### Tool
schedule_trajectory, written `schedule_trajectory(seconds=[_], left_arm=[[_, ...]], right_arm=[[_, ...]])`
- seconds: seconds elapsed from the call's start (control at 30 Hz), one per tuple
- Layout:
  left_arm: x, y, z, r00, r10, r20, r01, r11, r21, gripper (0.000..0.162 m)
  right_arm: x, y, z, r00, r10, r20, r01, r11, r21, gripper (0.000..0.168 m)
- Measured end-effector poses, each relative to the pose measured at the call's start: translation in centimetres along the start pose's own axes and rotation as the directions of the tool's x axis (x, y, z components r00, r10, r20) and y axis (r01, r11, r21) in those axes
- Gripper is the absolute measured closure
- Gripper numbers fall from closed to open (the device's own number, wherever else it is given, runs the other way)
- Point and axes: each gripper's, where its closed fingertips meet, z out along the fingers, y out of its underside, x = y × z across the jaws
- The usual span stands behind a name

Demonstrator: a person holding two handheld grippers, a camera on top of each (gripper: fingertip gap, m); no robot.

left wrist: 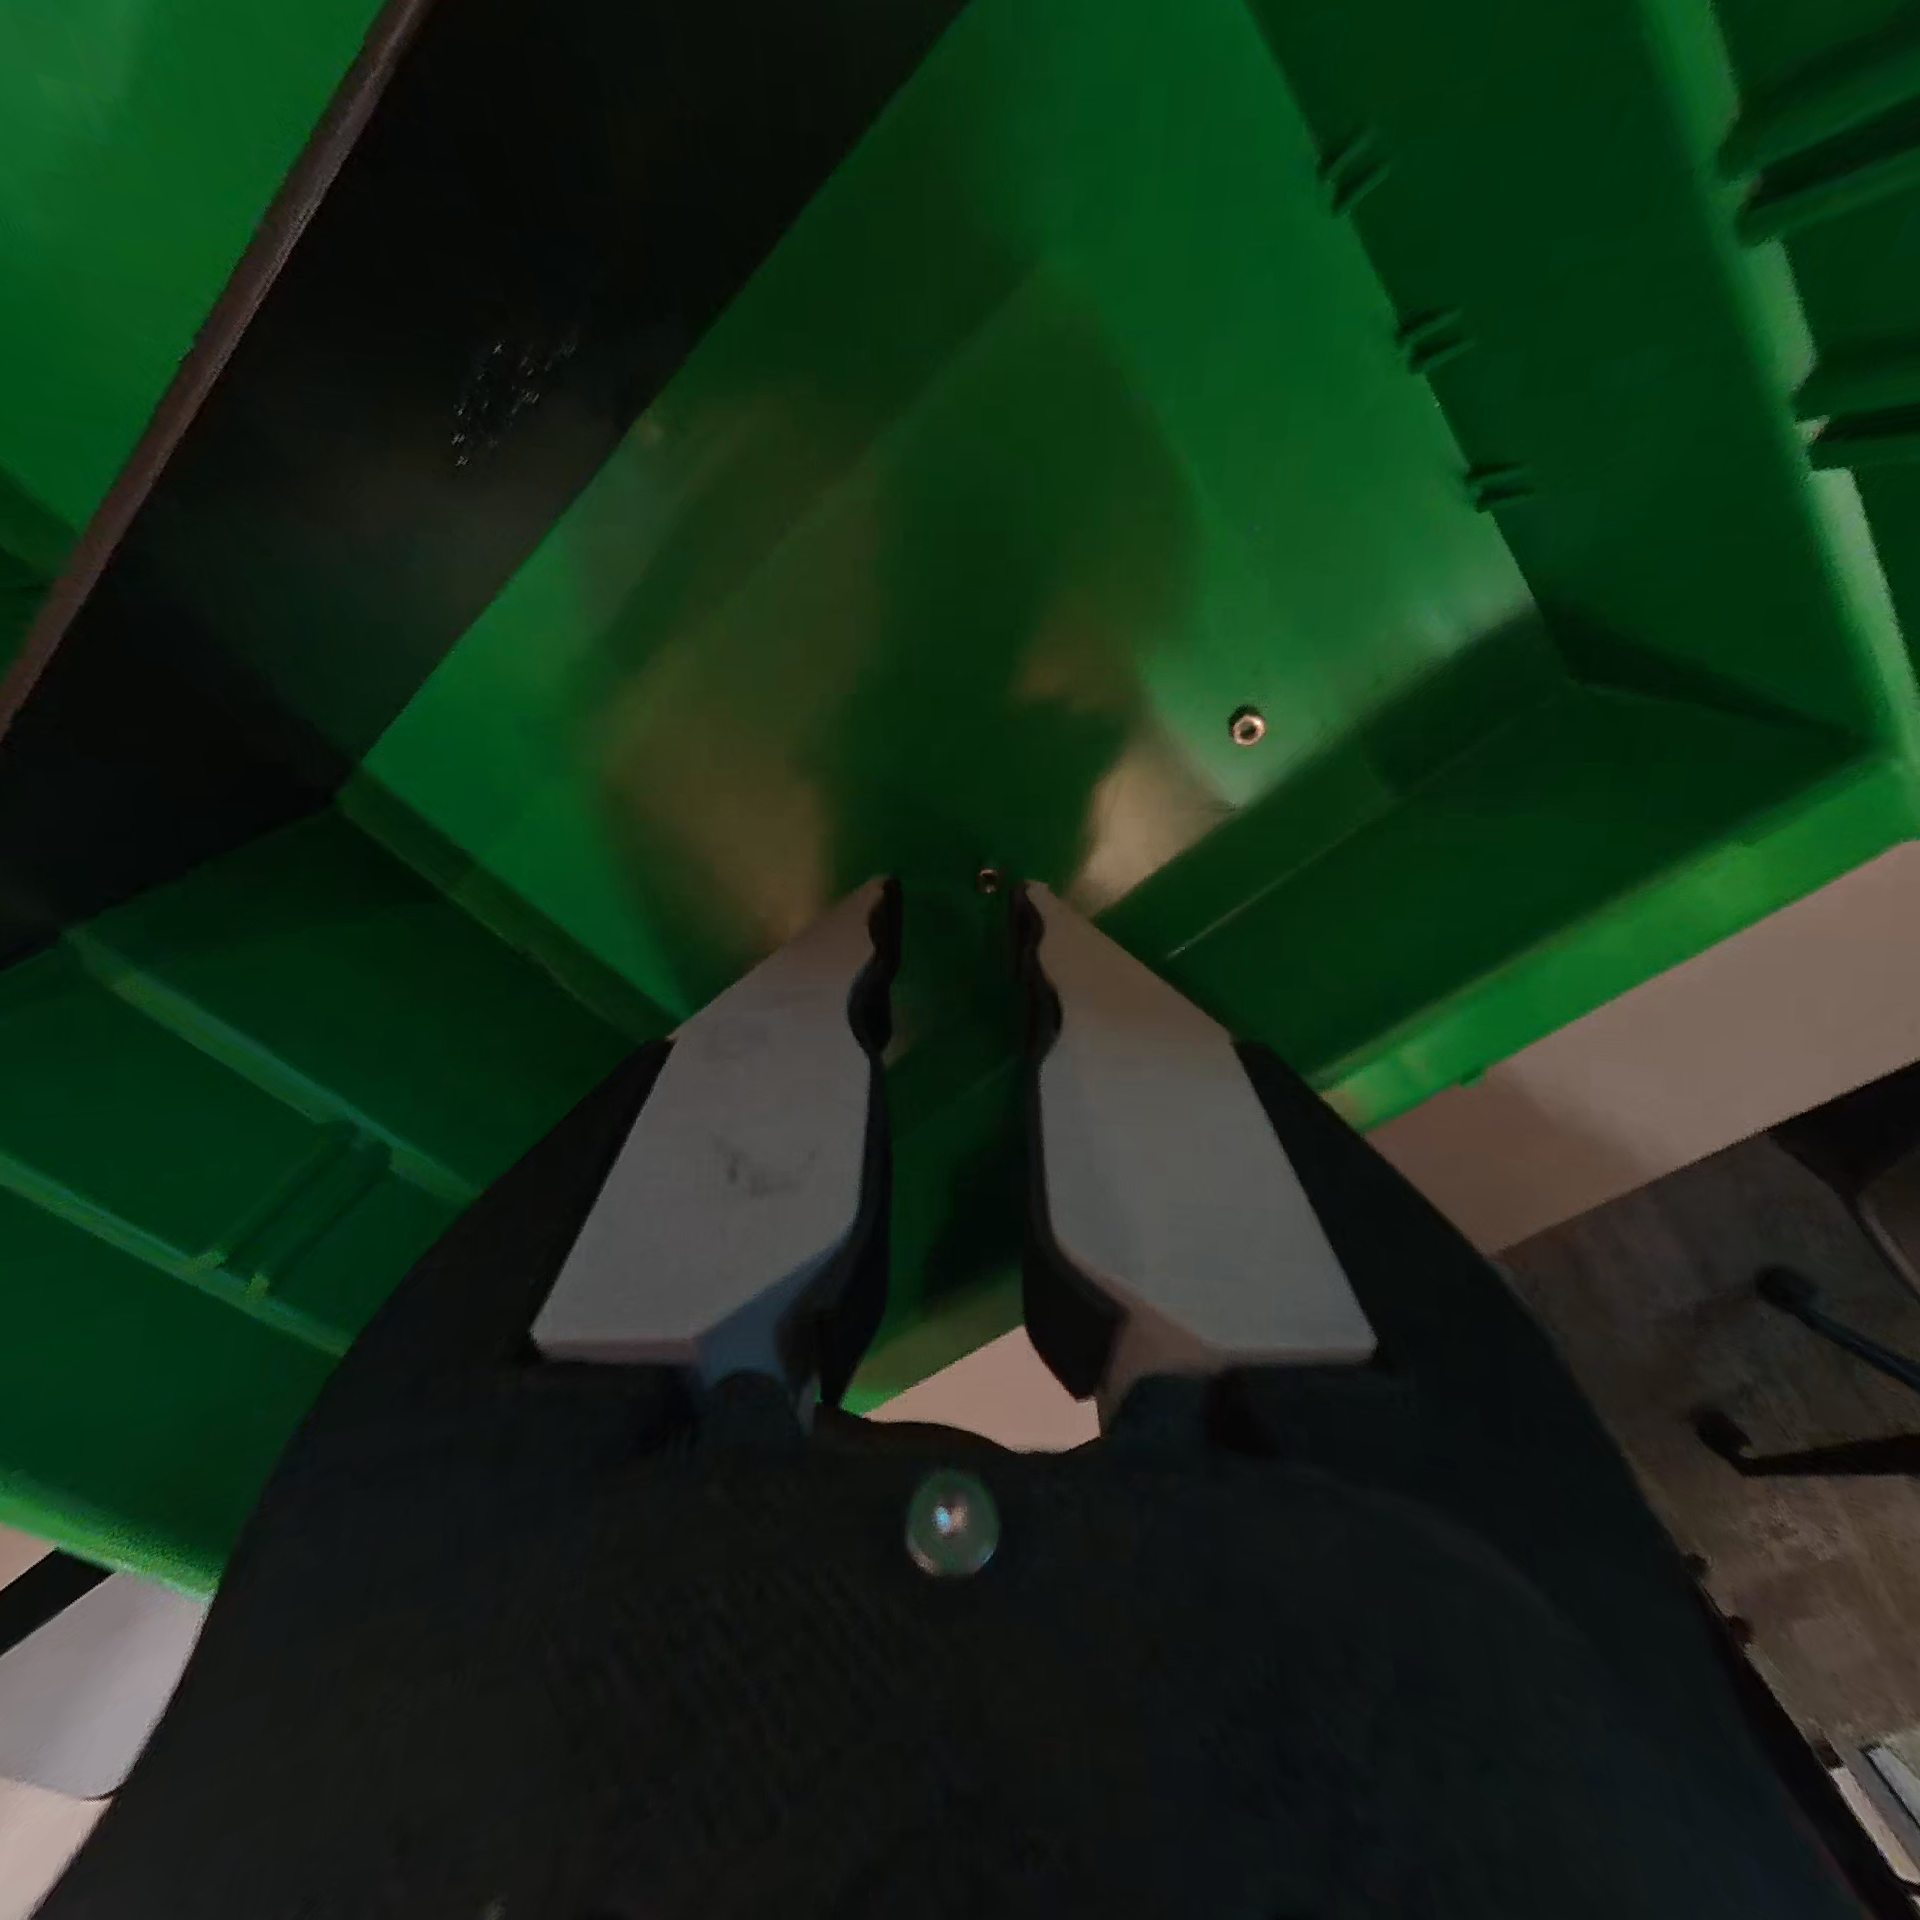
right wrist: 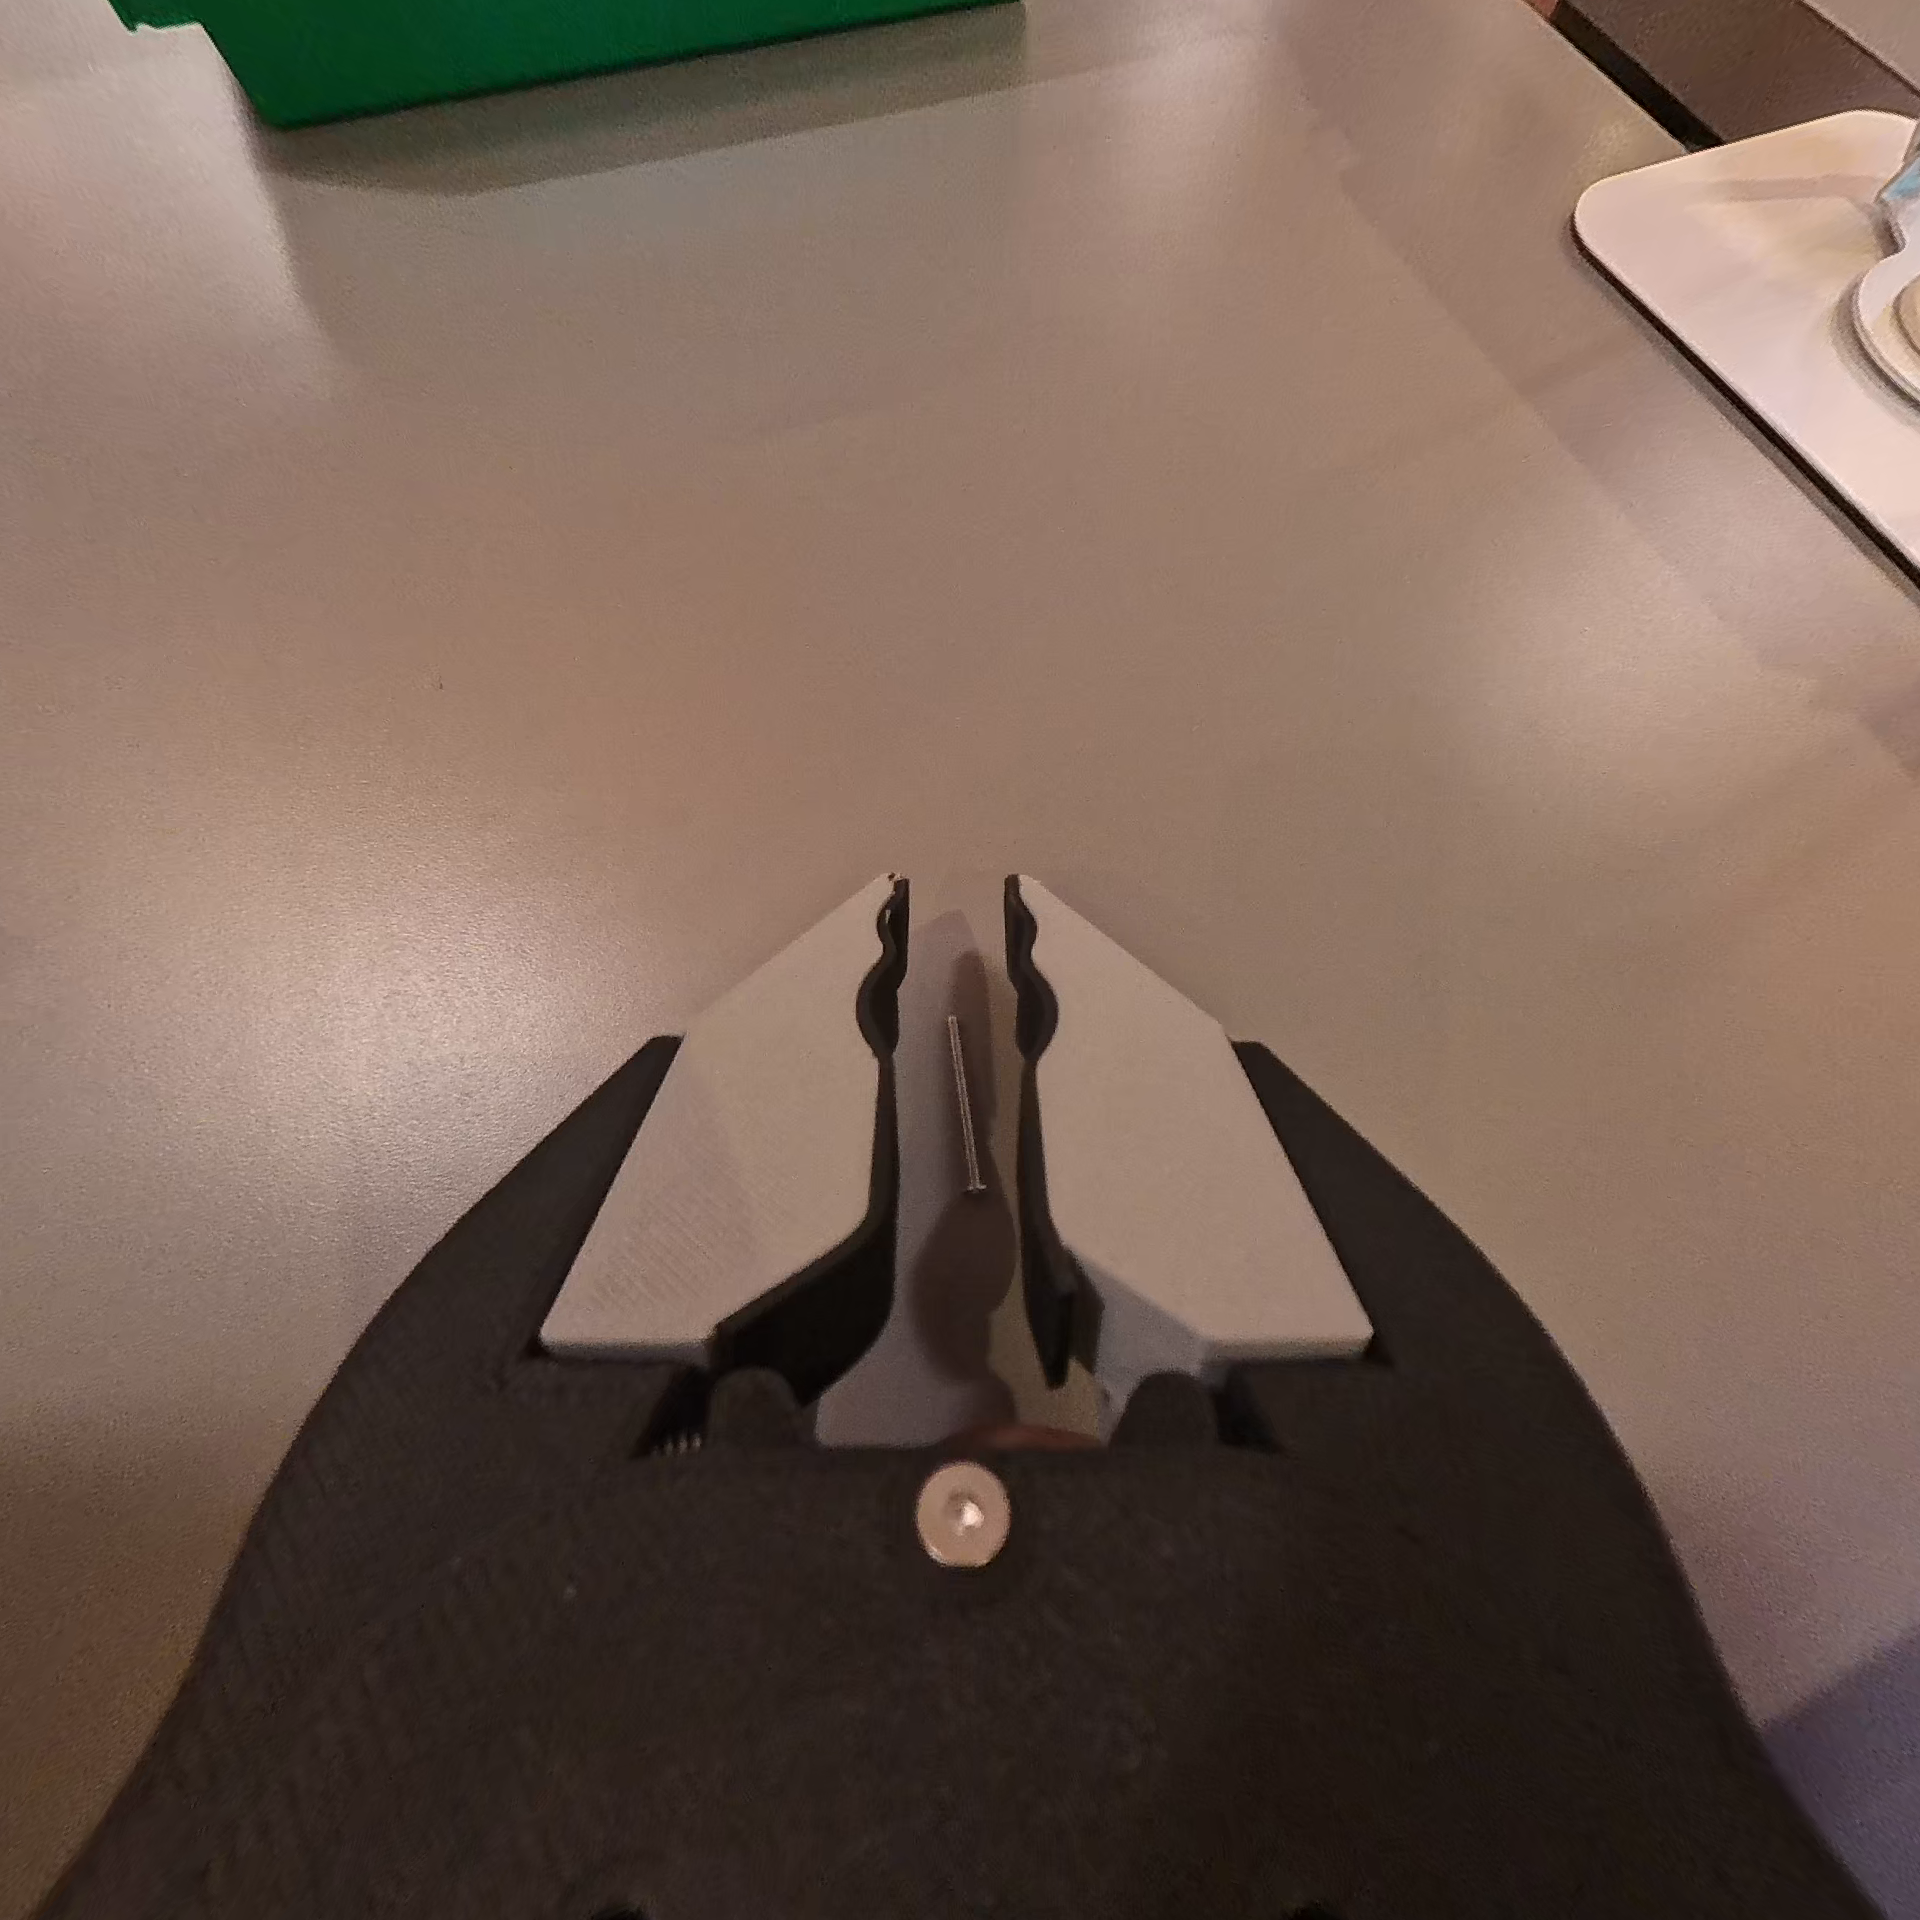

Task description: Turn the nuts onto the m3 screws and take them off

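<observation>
In the left wrist view my left gripper (left wrist: pixel 954 883) is open and reaches down into a green bin (left wrist: pixel 1351 260). A small metal nut (left wrist: pixel 987 881) lies on the bin floor right at the tip of the right finger. A second nut (left wrist: pixel 1247 725) lies farther right on the bin floor. In the right wrist view my right gripper (right wrist: pixel 954 883) is open, low over the grey table (right wrist: pixel 935 468). A thin m3 screw (right wrist: pixel 964 1107) lies on the table between the two fingers, head toward me, touching neither finger.
A black divider (left wrist: pixel 416 364) borders the bin compartment on the left. The bin's green corner (right wrist: pixel 520 42) shows at the far left of the table. A white tray (right wrist: pixel 1756 291) with items sits at the right edge. Dark floor and cables (left wrist: pixel 1766 1403) lie below right. About 45 cm separates my left fingertips from my right.
</observation>
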Motion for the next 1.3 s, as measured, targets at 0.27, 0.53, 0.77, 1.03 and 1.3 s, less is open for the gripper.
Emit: schedule_trajectory(seconds=[0.27,0.53,0.77,1.03,1.3], left_arm=[[0.0,-0.1,0.3,1.0,0.01,-0.002,-0.01,1.0,-0.027,0.144],[-0.9,-0.4,0.4,1.0,0.004,0.018,-0.003,1.0,-0.014,0.158],[-2.0,-0.9,-0.9,0.998,-0.03,0.048,0.028,0.999,0.044,0.151],[-2.2,-0.8,-1.5,0.998,-0.042,0.047,0.039,0.997,0.067,0.151],[-1.9,-0.7,-0.4,1.0,-0.015,0.025,0.014,0.999,0.051,0.147]], right_arm=[[0.0,-0.1,-0.1,1.0,0.003,0.002,-0.003,1.0,0.003,0.153],[-0.1,-0.1,-0.1,1.0,-0.002,0.003,0.002,1.0,0.003,0.153],[0.1,0.0,-0.1,1.0,0.005,0.0,-0.005,1.0,0.003,0.153],[-0.2,0.1,0.1,1.0,-0.007,0.003,0.007,1.0,-0.01,0.153],[0.0,0.0,-0.1,1.0,-0.001,-0.002,0.001,1.0,0.0,0.153]])
